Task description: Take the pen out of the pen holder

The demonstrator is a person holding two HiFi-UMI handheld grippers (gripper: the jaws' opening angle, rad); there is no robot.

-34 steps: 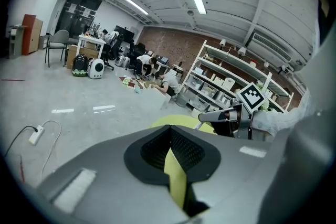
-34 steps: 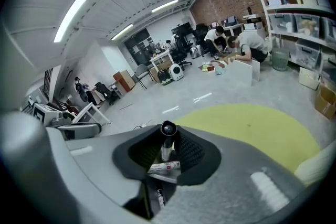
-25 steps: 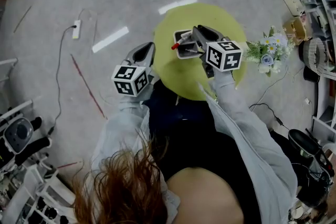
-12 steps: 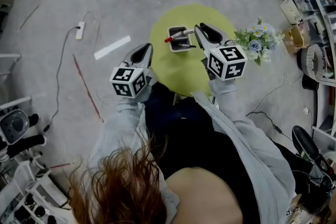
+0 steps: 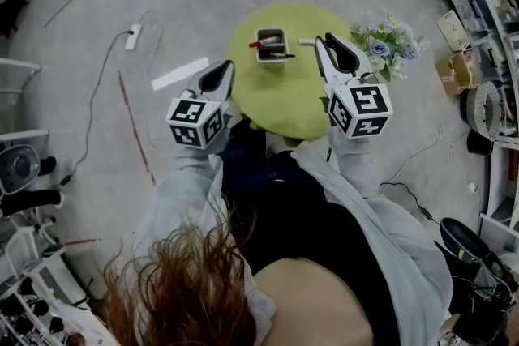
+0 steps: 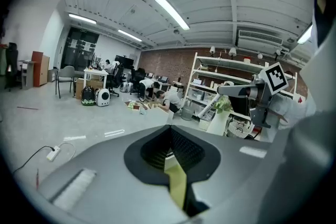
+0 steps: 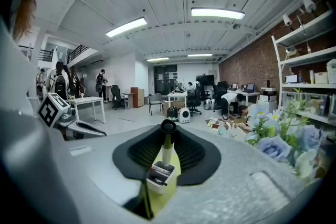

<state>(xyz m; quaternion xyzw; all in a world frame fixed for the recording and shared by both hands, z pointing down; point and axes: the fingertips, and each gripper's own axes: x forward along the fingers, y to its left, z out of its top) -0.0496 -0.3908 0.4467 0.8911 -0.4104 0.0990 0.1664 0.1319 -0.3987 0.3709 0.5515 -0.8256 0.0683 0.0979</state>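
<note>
A white pen holder (image 5: 272,59) stands on the round yellow-green table (image 5: 284,105), with a red-capped pen (image 5: 261,43) and a dark pen (image 5: 281,56) still in it. My right gripper (image 5: 322,39) hangs to the right of the holder, shut on a white pen (image 5: 306,42). In the right gripper view that pen (image 7: 167,147) stands between the jaws, black end up, and the holder (image 7: 157,178) lies below it. My left gripper (image 5: 227,67) hovers over the table's left edge, shut (image 6: 170,128) with nothing in it.
A bunch of artificial flowers (image 5: 381,44) stands at the table's right edge, close to the right gripper. On the floor to the left lie a power strip (image 5: 132,36) and its cable. Shelves with clutter (image 5: 495,93) line the right side.
My right gripper has lifted away from the holder and to its right, with the white pen in its jaws. The left gripper rose a little beside the table.
</note>
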